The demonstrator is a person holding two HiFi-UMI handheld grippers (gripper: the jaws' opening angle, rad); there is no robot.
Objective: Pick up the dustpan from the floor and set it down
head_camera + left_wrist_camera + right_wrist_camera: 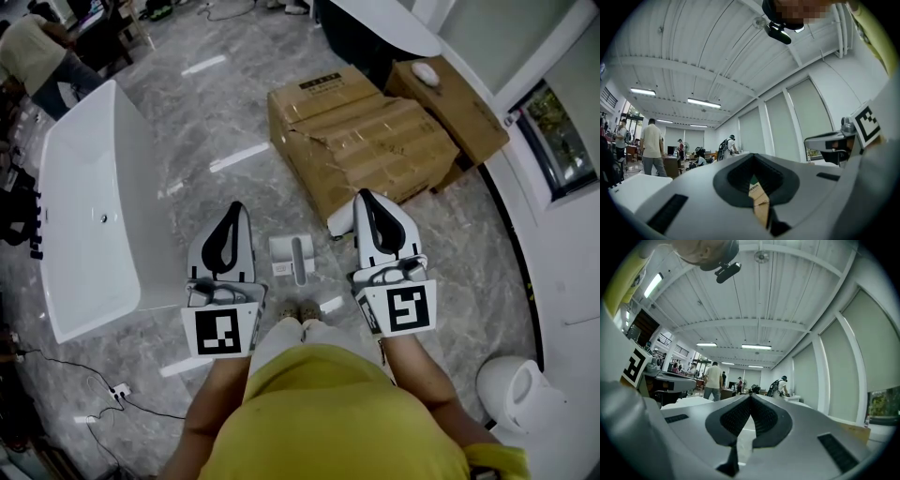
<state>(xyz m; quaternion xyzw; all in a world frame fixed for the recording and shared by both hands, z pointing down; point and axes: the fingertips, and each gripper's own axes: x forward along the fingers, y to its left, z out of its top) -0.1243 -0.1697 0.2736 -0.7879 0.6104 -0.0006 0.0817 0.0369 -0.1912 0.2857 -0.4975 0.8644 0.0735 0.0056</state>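
The dustpan point(292, 258), white with a grey handle, lies flat on the grey marble floor, below and between my two raised grippers. Neither gripper touches it. My left gripper point(232, 212) is held level in the air to the left of the dustpan, jaws shut with nothing in them point(752, 155). On the other side, my right gripper point(367, 198) is also level, shut and empty point(751, 397). Both gripper views look out across the room, and the dustpan does not show in either.
A white bathtub point(89, 206) stands at the left. Cardboard boxes point(361, 136) lie ahead, with a white object point(339, 221) at their foot. A toilet point(516, 394) stands at the lower right. Cables and a power strip point(117, 392) lie at the lower left. People point(651, 147) stand far off.
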